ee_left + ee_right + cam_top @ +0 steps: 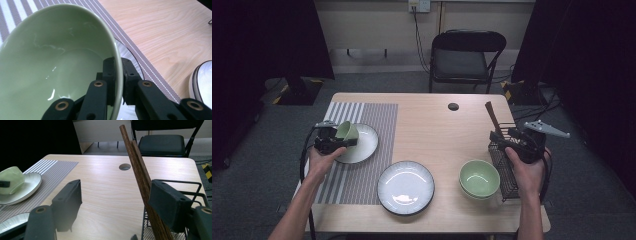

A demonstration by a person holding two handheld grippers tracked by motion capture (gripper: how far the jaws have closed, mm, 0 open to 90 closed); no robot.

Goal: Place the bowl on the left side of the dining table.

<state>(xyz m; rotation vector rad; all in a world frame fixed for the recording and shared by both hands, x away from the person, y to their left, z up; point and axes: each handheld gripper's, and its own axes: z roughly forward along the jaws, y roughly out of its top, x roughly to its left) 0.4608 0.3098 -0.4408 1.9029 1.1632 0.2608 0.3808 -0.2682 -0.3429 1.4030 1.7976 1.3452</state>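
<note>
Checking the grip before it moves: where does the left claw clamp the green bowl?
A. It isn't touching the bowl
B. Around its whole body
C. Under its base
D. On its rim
D: the left claw pinches the tilted green bowl by its rim, one jaw inside, one outside.

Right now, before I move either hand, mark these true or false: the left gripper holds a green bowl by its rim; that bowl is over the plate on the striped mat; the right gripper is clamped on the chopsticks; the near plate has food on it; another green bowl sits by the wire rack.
1. The left gripper holds the green bowl by its rim: true.
2. That bowl is over the plate on the striped mat: true.
3. The right gripper is clamped on the chopsticks: false, its jaws stand open.
4. The near plate has food: false, it is bare.
5. Another green bowl sits by the wire rack: true.
</note>
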